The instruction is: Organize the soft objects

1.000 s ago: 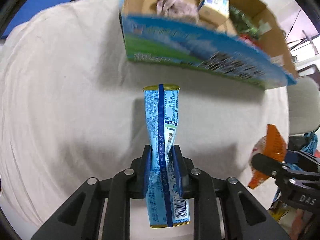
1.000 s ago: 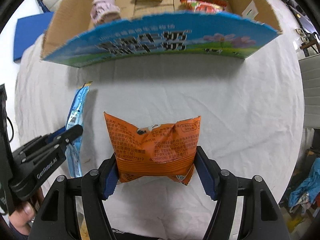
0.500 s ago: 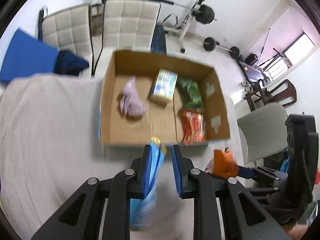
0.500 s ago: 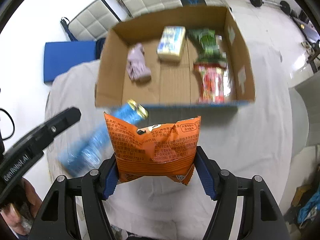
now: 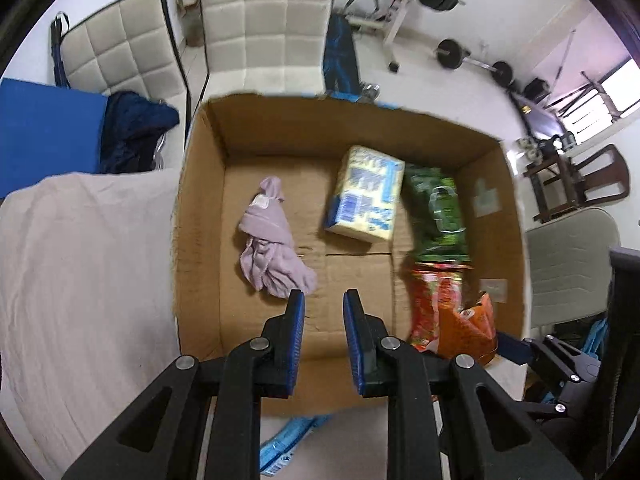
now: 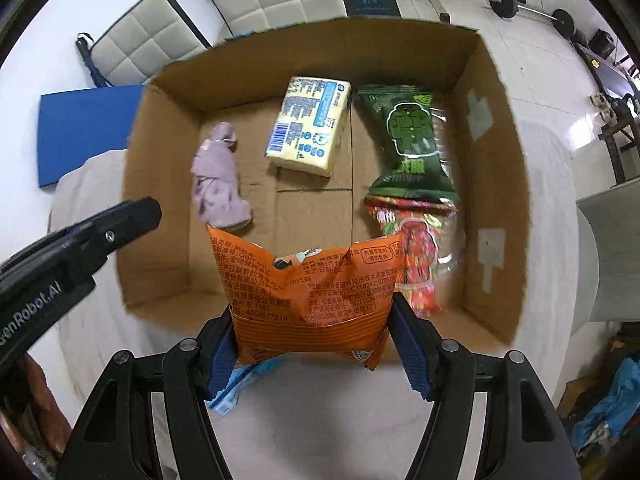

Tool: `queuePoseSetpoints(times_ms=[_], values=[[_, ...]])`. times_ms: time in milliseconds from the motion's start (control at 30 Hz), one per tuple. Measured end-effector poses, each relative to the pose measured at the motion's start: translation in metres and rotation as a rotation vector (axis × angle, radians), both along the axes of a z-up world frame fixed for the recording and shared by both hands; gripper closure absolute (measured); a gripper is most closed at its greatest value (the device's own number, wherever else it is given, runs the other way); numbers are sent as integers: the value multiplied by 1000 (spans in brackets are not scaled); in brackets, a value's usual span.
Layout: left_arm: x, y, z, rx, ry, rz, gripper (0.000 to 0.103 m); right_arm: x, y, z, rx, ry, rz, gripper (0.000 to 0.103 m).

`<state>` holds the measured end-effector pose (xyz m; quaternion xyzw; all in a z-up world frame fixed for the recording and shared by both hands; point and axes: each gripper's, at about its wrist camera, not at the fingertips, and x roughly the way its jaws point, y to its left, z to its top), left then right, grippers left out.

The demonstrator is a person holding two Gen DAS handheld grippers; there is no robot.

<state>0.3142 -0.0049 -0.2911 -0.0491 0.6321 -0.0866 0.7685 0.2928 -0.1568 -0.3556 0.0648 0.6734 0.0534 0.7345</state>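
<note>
Currently, the left claw is seen with its blue pads apart and nothing between them, poised over the near edge of the open cardboard box. A blue snack packet is seen below that claw, outside the box on the cloth-covered worktop; its lower end is partly hidden by the claw's frame, and whether it rests on the cloth cannot be told. The right claw is clamped on an orange snack bag, which is held upright above the near wall of the box, with the blue packet glimpsed beneath its left pad. Inside the box, a crumpled lilac cloth is found at the left, a yellow-and-blue tissue pack near the middle toward the far wall, a green snack bag at the right, and a red snack bag just in front of the green one, their ends touching. From the left wrist view, the orange bag is seen at the box's near right corner, close beside the red bag. Padded white chairs and a barbell are visible behind the worktop.
</note>
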Motion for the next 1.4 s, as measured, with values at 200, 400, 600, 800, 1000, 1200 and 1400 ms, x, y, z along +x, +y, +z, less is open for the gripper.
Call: queuePoseSetpoints(times_ms=[200, 400, 600, 800, 1000, 1200, 1400], values=[[8, 5, -31, 101, 85, 24, 70, 18, 3, -28, -12, 46, -2, 0], [-8, 8, -18, 118, 34, 8, 28, 12, 0, -22, -26, 39, 8, 0], [-35, 14, 5, 126, -22, 21, 10, -10, -7, -4, -15, 15, -19, 0], [-84, 19, 20, 70, -62, -5, 8, -54, -15, 12, 3, -69, -33, 0], [-138, 16, -9, 206, -31, -49, 8, -108, -30, 0, -19, -64, -60, 0], [-163, 6, -99, 223, 172, -136, 20, -137, -42, -53, -58, 70, -91, 0], [-164, -2, -155, 233, 288, -164, 49, -148, -43, -78, -69, 116, -89, 0]])
